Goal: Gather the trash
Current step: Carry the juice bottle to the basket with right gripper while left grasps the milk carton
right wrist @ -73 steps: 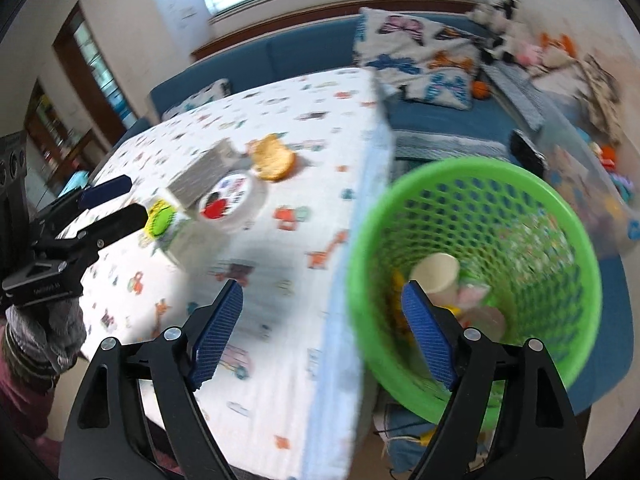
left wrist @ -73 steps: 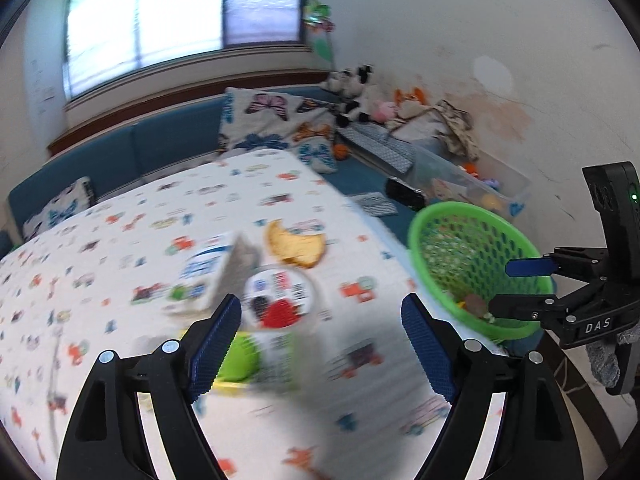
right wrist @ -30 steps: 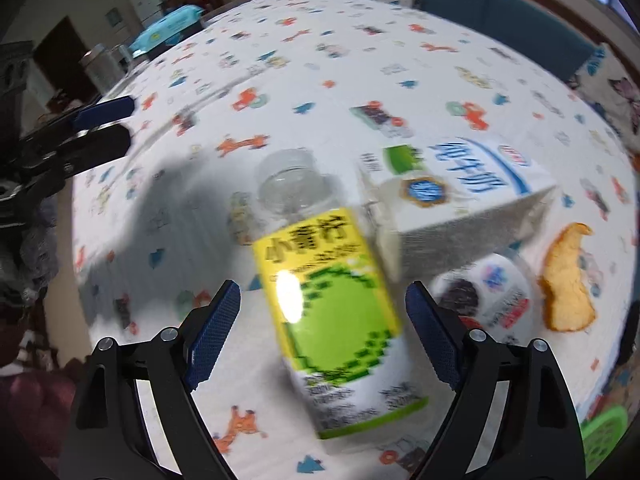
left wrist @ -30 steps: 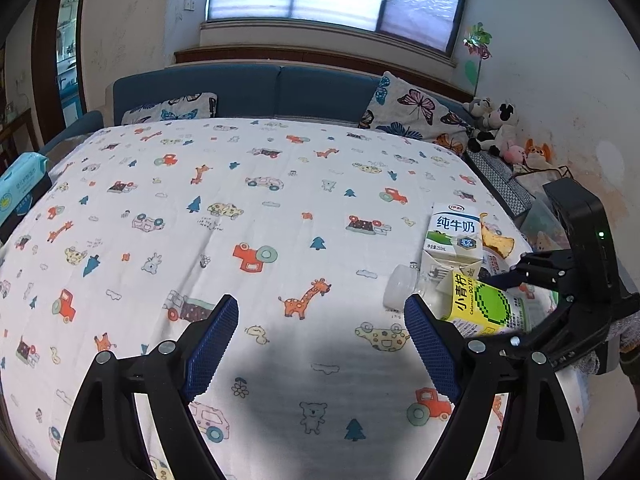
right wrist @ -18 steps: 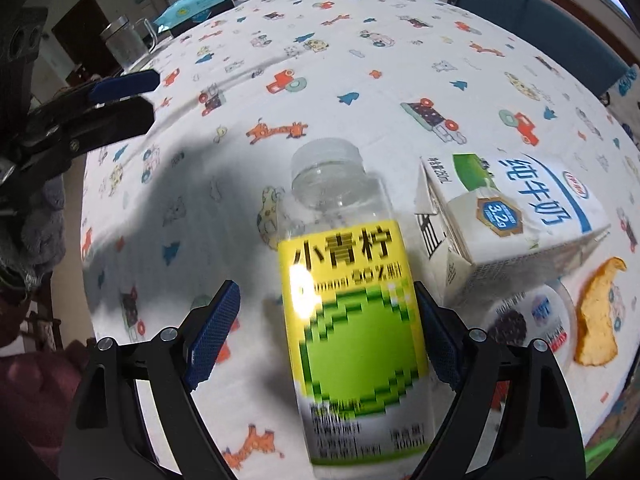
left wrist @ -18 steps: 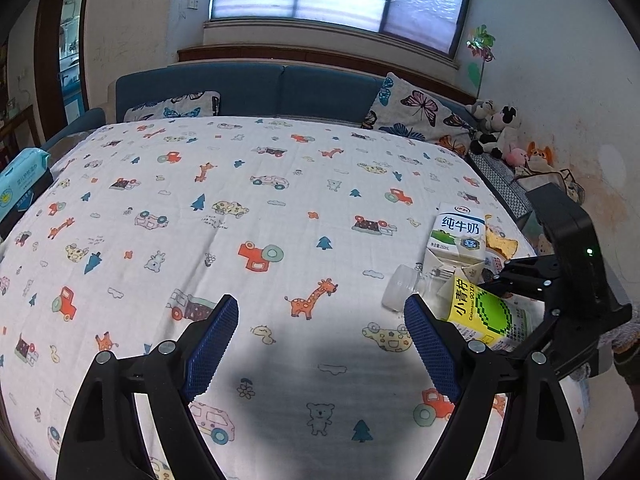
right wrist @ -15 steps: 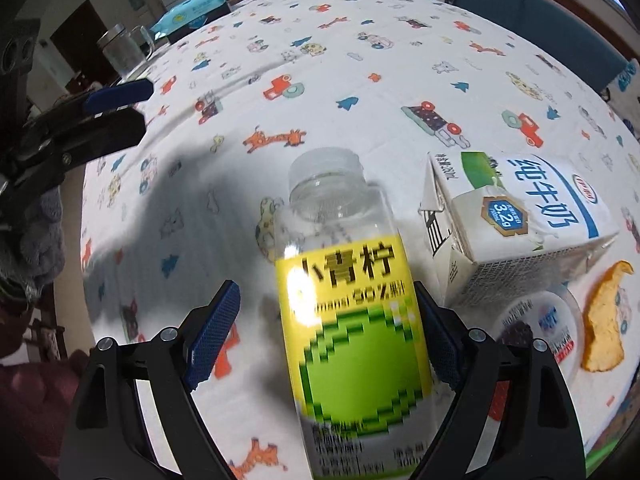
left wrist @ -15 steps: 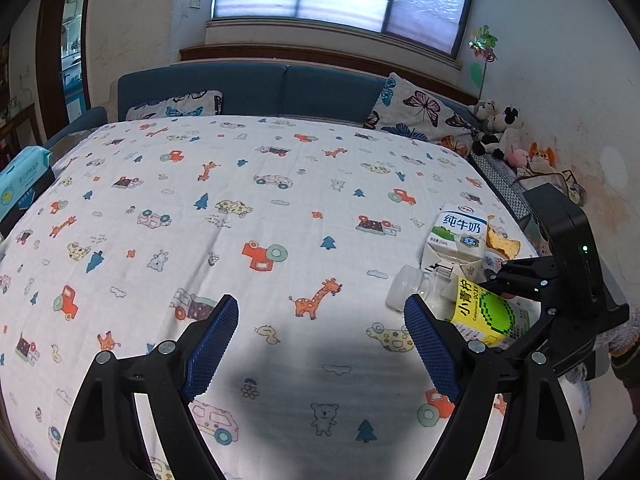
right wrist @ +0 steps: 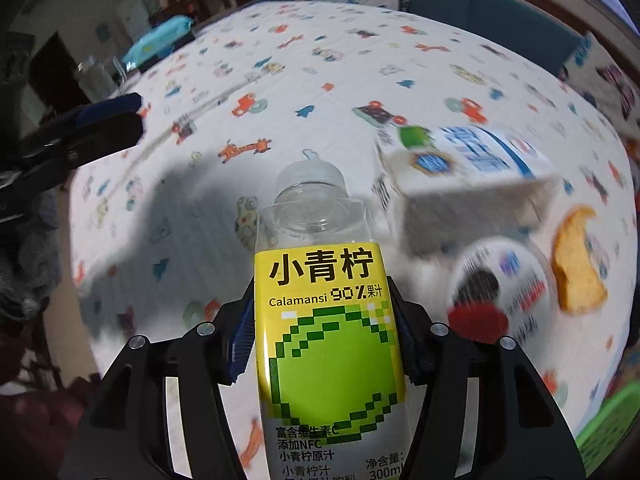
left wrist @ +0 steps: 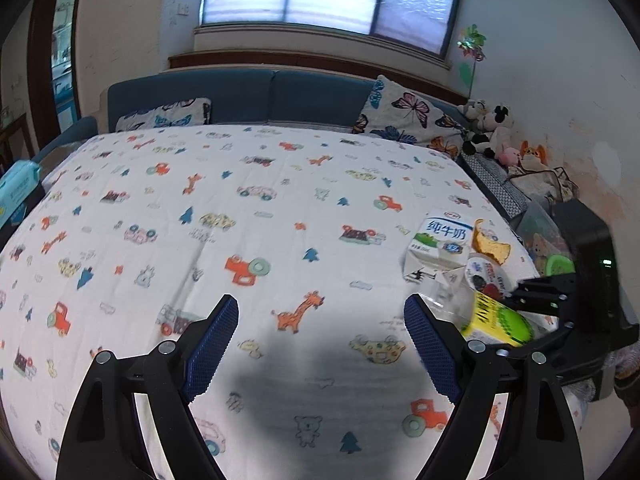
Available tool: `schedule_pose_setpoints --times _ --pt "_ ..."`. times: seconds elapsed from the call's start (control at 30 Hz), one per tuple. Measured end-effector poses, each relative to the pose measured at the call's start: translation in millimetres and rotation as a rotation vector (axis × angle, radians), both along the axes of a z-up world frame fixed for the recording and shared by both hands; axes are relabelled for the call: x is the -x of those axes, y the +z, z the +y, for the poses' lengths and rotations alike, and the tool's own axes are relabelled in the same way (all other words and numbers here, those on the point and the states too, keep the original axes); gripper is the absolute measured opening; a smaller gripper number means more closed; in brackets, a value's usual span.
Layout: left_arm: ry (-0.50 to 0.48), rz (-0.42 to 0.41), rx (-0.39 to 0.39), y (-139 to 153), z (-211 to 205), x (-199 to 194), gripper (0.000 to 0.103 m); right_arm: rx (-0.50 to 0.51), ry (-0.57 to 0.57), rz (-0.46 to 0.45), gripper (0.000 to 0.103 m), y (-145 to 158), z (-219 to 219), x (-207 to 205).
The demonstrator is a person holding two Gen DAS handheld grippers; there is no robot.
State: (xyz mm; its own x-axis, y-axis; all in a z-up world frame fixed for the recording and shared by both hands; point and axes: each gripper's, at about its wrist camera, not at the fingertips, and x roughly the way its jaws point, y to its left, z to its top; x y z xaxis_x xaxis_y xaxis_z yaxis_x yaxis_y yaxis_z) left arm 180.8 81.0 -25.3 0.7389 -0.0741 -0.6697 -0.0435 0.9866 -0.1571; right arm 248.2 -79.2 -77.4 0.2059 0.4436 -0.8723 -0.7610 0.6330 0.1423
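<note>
the right gripper is closing its jaws on a clear juice bottle with a yellow and green label. the bottle sits right between the two blue pads, and both pads touch its sides. its cap end points away from the gripper, out over the table with its cartoon cloth.

just past the bottle, up and to the right of the gripper, lies a milk carton on its side. to the right of the gripper is a small yogurt cup, and next to that a yellow-brown scrap of peel or bread; i cannot tell which. all three look blurry. a bit of a green basket shows low on the far right.

the left gripper has its jaws wide apart with nothing between them. only the cloth is in front of it. the bottle and the right gripper are off to its right, with the milk carton a little farther out.
</note>
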Motion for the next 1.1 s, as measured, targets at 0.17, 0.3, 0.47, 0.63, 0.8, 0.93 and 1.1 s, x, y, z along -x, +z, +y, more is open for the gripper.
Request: schedule_pose_setpoints --times 0.17,0.3,0.47,0.63,0.8,0.93,1.1 --pt "-0.067 -0.004 0.0 6.6 -21.7 -16.2 0.082 -0.053 -0.057 0.012 0.058 21.9 -32.9 16.1" --pt "-0.14 0.004 0.007 8.6 -44.0 -32.7 0.082 -0.078 -0.114 -0.004 0.058 36.4 -62.9 31.7" --pt "-0.24 0.041 0.03 2.1 -77.1 -62.3 0.083 -0.109 -0.217 -0.03 0.058 52.5 -111.2 49.6" --pt "-0.312 0.074 -0.011 -5.0 -105.7 -91.5 0.083 -0.137 -0.353 -0.044 0.058 60.3 -163.8 55.6" --pt "-0.363 0.115 -0.076 -14.4 -127.2 -125.3 0.083 -0.163 -0.478 -0.05 0.058 61.7 -208.0 60.4" --pt "-0.386 0.155 -0.103 -24.1 -133.7 -144.7 0.083 -0.174 -0.554 -0.044 0.058 59.6 -234.5 62.4" --pt "-0.402 0.2 -0.078 -33.6 -135.1 -162.0 0.083 -0.173 -0.63 -0.036 0.058 54.6 -258.8 62.0"
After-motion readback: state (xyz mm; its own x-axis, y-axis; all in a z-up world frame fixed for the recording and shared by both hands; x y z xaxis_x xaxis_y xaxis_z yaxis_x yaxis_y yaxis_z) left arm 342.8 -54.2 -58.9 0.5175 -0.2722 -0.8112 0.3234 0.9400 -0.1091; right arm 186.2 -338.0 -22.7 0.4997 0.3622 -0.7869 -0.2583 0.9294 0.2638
